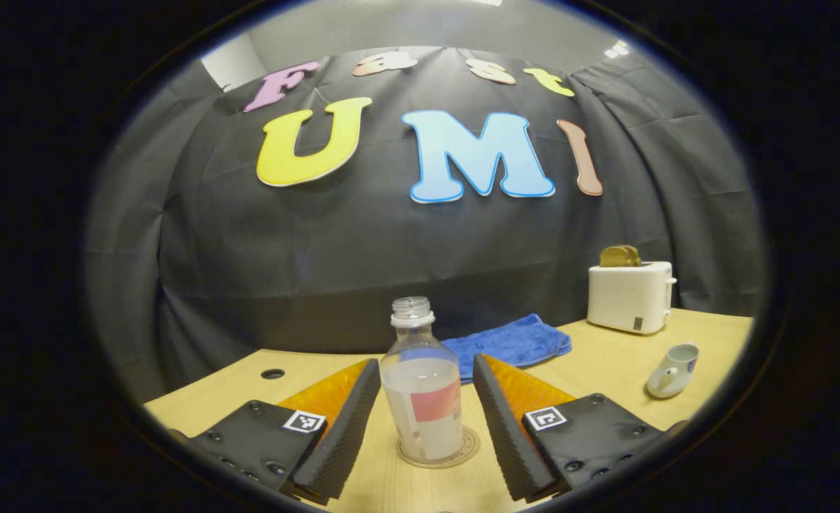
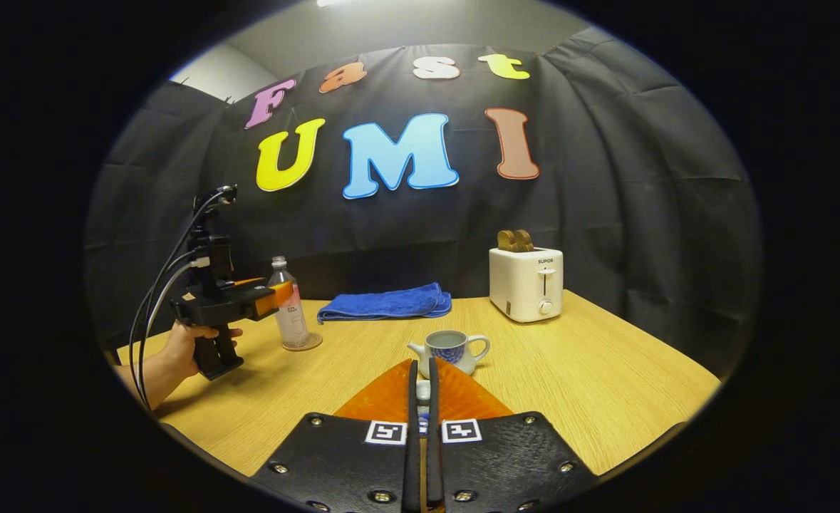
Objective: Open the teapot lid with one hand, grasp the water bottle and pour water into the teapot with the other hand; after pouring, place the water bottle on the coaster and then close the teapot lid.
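Note:
The clear water bottle (image 1: 423,385), cap off and with a pink label, stands upright on the round coaster (image 1: 466,452). My left gripper (image 1: 425,363) is open around it, one finger on each side with small gaps. The right gripper view shows that gripper (image 2: 281,293) held by a hand (image 2: 181,349) beside the bottle (image 2: 290,306), which rests on the coaster (image 2: 311,345). The white teapot (image 2: 449,349) sits lidless in the table's middle, also seen as the teapot (image 1: 669,370) at right. My right gripper (image 2: 423,377) is shut on the small teapot lid (image 2: 423,390), held just short of the pot.
A folded blue towel (image 2: 387,303) lies at the back of the wooden table (image 2: 590,377). A white toaster (image 2: 526,283) with bread slices in it stands at the back right. Cables (image 2: 167,285) hang from the left gripper.

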Demonstrator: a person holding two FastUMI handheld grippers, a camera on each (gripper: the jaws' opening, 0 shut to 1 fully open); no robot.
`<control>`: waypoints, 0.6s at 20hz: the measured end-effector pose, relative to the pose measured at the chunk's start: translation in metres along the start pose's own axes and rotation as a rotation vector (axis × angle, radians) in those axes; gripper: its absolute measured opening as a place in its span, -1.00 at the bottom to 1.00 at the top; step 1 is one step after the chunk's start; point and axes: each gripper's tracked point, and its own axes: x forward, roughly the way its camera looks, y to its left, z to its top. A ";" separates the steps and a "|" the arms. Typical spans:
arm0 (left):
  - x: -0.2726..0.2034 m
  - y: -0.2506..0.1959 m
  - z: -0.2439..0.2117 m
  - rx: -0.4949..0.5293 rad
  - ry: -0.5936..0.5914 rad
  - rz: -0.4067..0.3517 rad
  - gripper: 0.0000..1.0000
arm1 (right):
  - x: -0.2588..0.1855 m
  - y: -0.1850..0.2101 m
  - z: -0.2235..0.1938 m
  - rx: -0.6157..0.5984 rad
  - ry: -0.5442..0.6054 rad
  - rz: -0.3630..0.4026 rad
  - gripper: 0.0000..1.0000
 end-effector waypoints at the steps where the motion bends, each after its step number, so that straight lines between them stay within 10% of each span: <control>1: 0.000 0.001 0.000 0.003 -0.007 0.007 0.84 | 0.000 0.000 -0.001 0.004 0.004 0.001 -0.92; 12: -0.075 -0.012 0.011 -0.045 -0.012 -0.014 1.00 | 0.038 -0.016 0.031 -0.019 -0.085 -0.024 -0.93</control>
